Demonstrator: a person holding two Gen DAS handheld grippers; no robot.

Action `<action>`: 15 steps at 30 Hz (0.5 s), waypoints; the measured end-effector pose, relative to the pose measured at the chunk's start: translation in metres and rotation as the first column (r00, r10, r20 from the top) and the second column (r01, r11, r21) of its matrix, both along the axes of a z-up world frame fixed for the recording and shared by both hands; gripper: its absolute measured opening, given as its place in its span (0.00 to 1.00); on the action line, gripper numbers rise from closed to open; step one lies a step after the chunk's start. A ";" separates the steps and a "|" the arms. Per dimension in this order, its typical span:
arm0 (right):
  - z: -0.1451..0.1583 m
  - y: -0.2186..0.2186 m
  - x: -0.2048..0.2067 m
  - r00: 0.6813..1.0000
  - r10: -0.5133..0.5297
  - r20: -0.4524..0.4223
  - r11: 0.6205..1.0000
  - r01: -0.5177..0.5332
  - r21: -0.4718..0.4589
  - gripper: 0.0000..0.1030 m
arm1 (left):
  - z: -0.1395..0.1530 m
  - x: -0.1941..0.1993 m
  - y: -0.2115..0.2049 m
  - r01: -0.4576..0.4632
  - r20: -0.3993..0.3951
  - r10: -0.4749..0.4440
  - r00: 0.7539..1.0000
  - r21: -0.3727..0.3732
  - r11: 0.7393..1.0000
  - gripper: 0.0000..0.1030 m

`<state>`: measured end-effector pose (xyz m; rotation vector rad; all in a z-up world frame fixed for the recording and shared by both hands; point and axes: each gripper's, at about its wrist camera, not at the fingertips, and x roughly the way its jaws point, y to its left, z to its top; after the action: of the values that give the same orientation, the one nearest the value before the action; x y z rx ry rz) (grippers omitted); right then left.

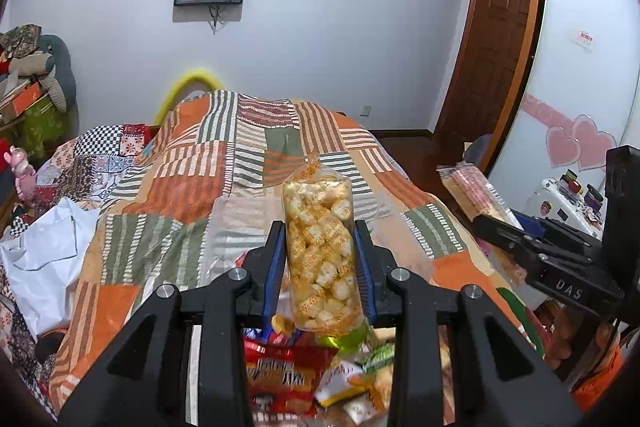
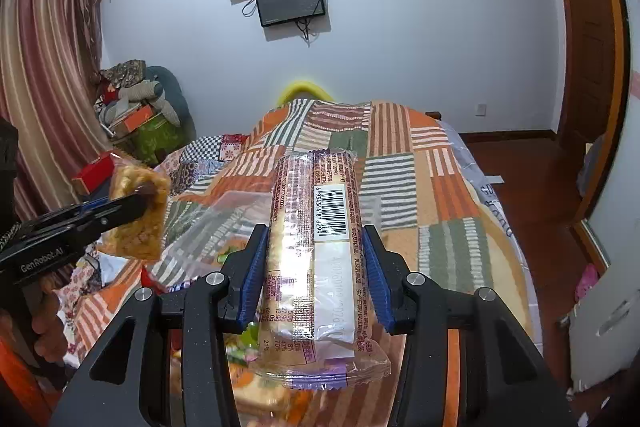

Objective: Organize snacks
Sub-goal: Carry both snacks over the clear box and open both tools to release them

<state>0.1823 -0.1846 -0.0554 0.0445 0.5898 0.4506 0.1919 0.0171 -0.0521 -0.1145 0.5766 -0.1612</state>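
Note:
My left gripper (image 1: 320,227) is shut on a clear bag of yellow puffed snacks (image 1: 320,251) and holds it upright above the bed. It also shows at the left of the right wrist view (image 2: 136,203), with the bag (image 2: 136,211) in it. My right gripper (image 2: 316,231) is shut on a long purple-edged cracker pack (image 2: 316,259) with a barcode. That pack also shows in the left wrist view (image 1: 472,193), held by the right gripper (image 1: 484,219). A pile of loose snack packets (image 1: 320,375) lies below the left gripper.
A patchwork bedspread (image 1: 224,171) covers the bed. A white plastic bag (image 1: 44,259) lies at its left. A clear plastic bag (image 2: 216,219) lies on the bed ahead. Clutter (image 2: 136,107) is stacked by the curtain. A wooden door (image 1: 492,47) and wardrobe stand at the right.

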 end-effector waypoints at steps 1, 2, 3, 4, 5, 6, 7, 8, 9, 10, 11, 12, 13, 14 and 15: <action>0.000 0.001 0.004 1.000 0.000 0.000 1.000 0.000 0.001 0.41 | -0.001 0.005 -0.002 0.005 -0.004 -0.005 1.000 0.000 1.000 0.31; -0.002 0.003 0.007 1.000 -0.001 -0.002 1.000 0.001 0.003 0.41 | -0.003 0.010 -0.003 0.011 -0.010 -0.011 1.000 0.000 1.000 0.31; -0.002 0.005 0.010 1.000 0.000 -0.005 1.000 0.000 0.007 0.41 | -0.004 0.015 -0.004 0.016 -0.017 -0.016 1.000 -0.001 1.000 0.31; -0.003 0.006 0.012 1.000 0.000 -0.009 1.000 0.000 0.010 0.41 | -0.007 0.022 -0.006 0.021 -0.027 -0.021 0.999 0.000 1.000 0.31; -0.005 0.006 0.016 1.000 0.001 -0.014 1.000 -0.001 0.015 0.41 | -0.009 0.026 -0.007 0.024 -0.034 -0.024 0.999 0.001 1.000 0.31; -0.006 0.007 0.019 1.000 0.000 -0.018 1.000 0.000 0.018 0.41 | -0.010 0.030 -0.008 0.024 -0.040 -0.024 0.999 0.003 1.000 0.31; -0.008 0.007 0.021 1.000 -0.001 -0.023 1.000 0.002 0.020 0.41 | -0.013 0.035 -0.009 0.025 -0.050 -0.025 0.998 0.005 1.000 0.31; -0.010 0.008 0.024 1.000 -0.002 -0.028 1.000 0.002 0.020 0.41 | -0.016 0.042 -0.009 0.027 -0.064 -0.027 0.998 0.007 1.000 0.31; -0.012 0.009 0.028 0.999 -0.003 -0.035 1.000 0.003 0.020 0.41 | -0.020 0.047 -0.011 0.031 -0.082 -0.030 0.996 0.009 0.999 0.31; -0.014 0.010 0.031 0.999 -0.002 -0.042 1.000 0.003 0.021 0.41 | -0.022 0.053 -0.012 0.037 -0.099 -0.036 0.994 0.010 0.999 0.31; -0.016 0.011 0.033 0.999 0.000 -0.050 1.000 0.001 0.024 0.41 | -0.025 0.058 -0.012 0.042 -0.114 -0.041 0.993 0.011 0.999 0.31; -0.019 0.013 0.037 0.998 0.002 -0.060 1.000 -0.001 0.024 0.41 | -0.028 0.062 -0.013 0.047 -0.130 -0.044 0.991 0.016 0.999 0.31; -0.020 0.014 0.039 0.998 0.005 -0.068 1.000 -0.003 0.025 0.41 | -0.032 0.068 -0.014 0.050 -0.150 -0.046 0.988 0.026 0.998 0.31; -0.022 0.016 0.041 0.997 0.005 -0.075 1.000 -0.003 0.024 0.41 | -0.035 0.070 -0.015 0.052 -0.162 -0.046 0.986 0.034 0.998 0.31; -0.024 0.017 0.045 0.996 0.005 -0.084 1.000 -0.003 0.024 0.41 | -0.039 0.075 -0.016 0.054 -0.178 -0.046 0.983 0.044 0.998 0.31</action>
<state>0.2271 -0.1673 -0.0798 0.0854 0.6670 0.4610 0.2671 0.0013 -0.0908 -0.0672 0.7610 -0.1867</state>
